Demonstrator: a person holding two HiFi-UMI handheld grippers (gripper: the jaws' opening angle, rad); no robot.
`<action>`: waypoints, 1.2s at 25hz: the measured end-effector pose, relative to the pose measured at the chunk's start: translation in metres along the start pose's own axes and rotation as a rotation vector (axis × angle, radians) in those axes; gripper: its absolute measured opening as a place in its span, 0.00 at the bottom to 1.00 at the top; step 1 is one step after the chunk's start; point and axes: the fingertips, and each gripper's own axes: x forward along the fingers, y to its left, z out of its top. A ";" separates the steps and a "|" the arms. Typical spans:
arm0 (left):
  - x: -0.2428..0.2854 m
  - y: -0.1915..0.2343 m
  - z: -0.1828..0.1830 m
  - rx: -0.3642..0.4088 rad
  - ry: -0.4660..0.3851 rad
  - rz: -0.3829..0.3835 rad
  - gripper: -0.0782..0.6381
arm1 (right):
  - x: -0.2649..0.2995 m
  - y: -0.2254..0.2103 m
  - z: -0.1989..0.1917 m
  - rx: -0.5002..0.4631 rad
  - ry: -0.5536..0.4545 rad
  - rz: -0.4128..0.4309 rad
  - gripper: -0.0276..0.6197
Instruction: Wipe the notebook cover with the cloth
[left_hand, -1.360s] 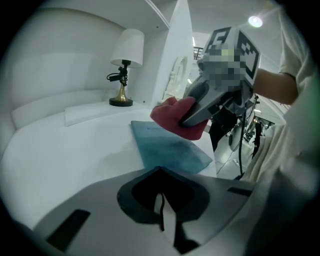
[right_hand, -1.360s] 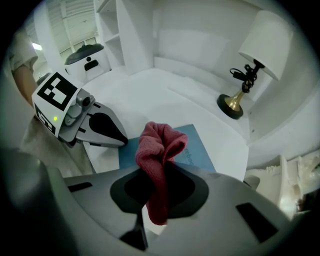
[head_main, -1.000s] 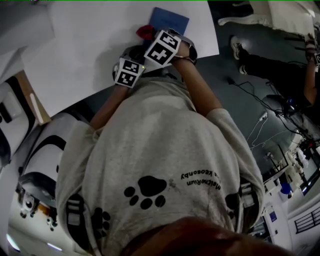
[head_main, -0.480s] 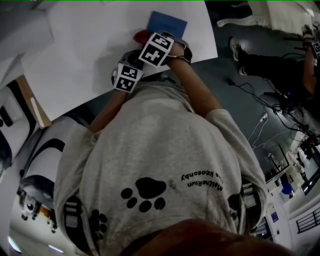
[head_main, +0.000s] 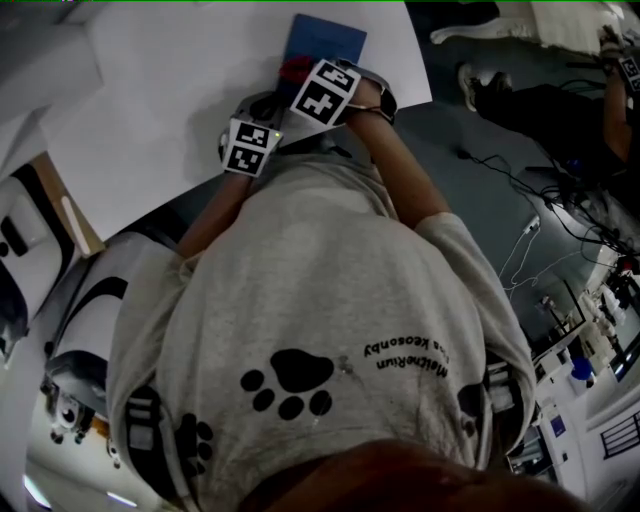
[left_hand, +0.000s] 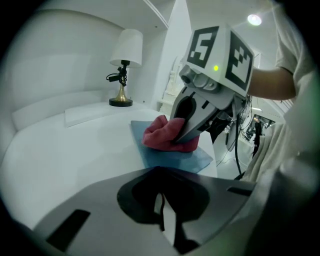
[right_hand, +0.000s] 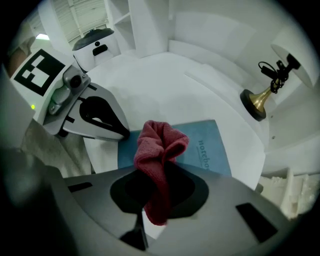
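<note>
Cloth (right_hand: 160, 145) gripped by right hand-held gripper (right_hand: 150, 222) rests at notebook (right_hand: 205, 150) edge; left hand-held gripper (left_hand: 161, 220) closed.

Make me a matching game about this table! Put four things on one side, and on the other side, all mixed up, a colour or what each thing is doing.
Things:
1. cloth
2. notebook
3. lamp base
4. left gripper

Colour or state:
A. blue
B. shut, with nothing in it
C. red
D. gold

Pairs: 1-C, 2-A, 3-D, 4-B
</note>
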 end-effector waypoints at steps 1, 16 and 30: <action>0.000 0.000 0.000 0.001 0.000 0.001 0.13 | -0.001 -0.001 -0.006 0.010 0.006 0.000 0.13; -0.002 0.005 0.000 -0.001 -0.001 0.001 0.13 | -0.013 -0.014 -0.081 0.137 0.082 -0.056 0.13; -0.004 0.007 -0.013 -0.041 0.020 -0.024 0.13 | -0.036 -0.017 -0.102 0.257 0.074 -0.101 0.13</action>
